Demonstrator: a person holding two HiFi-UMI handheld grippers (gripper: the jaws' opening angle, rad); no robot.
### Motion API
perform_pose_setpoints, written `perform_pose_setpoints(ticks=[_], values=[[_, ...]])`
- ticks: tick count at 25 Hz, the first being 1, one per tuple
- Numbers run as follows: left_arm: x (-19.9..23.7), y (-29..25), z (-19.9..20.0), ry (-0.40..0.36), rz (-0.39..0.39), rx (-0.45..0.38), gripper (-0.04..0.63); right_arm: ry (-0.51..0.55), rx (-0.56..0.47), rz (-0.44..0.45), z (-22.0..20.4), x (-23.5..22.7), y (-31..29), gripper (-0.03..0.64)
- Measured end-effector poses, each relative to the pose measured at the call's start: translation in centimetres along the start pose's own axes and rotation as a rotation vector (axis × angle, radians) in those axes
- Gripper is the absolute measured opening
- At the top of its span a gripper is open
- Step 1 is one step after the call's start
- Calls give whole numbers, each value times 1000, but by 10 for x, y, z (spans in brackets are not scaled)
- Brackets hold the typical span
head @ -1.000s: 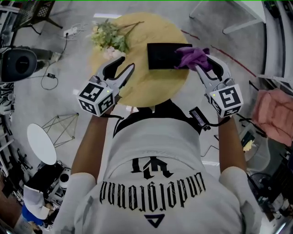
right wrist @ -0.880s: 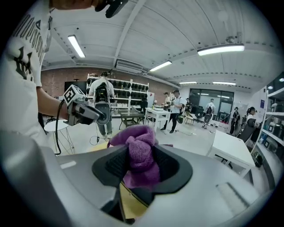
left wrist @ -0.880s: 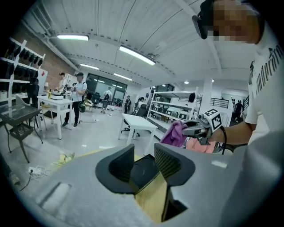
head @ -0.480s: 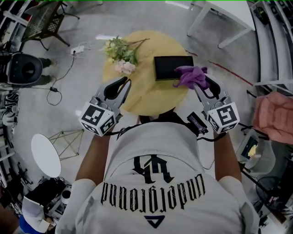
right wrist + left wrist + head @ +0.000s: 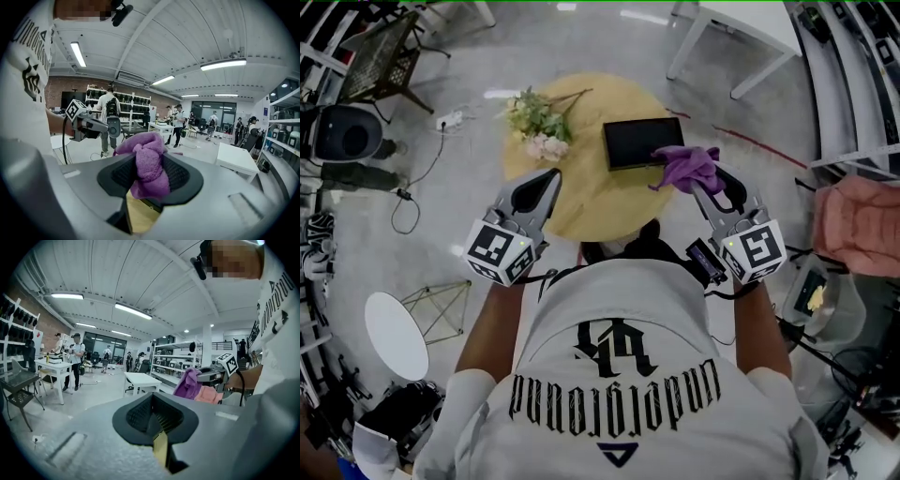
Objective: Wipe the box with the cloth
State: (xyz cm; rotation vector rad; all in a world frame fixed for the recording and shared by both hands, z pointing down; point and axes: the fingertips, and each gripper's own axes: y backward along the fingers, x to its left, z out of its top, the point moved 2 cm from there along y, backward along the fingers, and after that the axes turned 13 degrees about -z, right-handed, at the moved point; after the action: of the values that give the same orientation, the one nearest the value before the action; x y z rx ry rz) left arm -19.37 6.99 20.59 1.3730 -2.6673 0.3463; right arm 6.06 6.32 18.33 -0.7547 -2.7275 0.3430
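A black flat box [image 5: 641, 142] lies on the round wooden table [image 5: 591, 202], at its right side. My right gripper [image 5: 702, 182] is shut on a bunched purple cloth [image 5: 686, 165] [image 5: 147, 164], held above the box's near right corner. In the right gripper view the cloth fills the gap between the jaws. My left gripper [image 5: 546, 187] is shut with nothing in it, hanging over the table's left edge, apart from the box. The left gripper view shows its jaws [image 5: 154, 416] together and the right gripper [image 5: 220, 376] with the cloth [image 5: 188, 383] across from it.
A bunch of pale flowers [image 5: 536, 120] lies on the table's far left part. A pink cloth [image 5: 858, 225] is draped at the right. White tables [image 5: 741, 37], cables [image 5: 412, 178] and a small white round table [image 5: 394, 333] stand on the floor around me.
My left gripper's jaws have gone from wide open to shut, empty. Both grippers have drawn back towards me and risen; the cloth stays in the right one.
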Motion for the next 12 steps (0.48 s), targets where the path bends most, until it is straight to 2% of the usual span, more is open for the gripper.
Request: perform_pose_setpoints(ticks=[5,10,12], values=[[-19,-13,16,-10,10,-26,6,7,12,4,-8,-22,23,147],[-86,-49,26,-64,54,-6,6,6,-26,45,-23,-64,78,147],[-100,-56,28,-40,66,-20,6,13,-35,67,-25,-71,87,147]])
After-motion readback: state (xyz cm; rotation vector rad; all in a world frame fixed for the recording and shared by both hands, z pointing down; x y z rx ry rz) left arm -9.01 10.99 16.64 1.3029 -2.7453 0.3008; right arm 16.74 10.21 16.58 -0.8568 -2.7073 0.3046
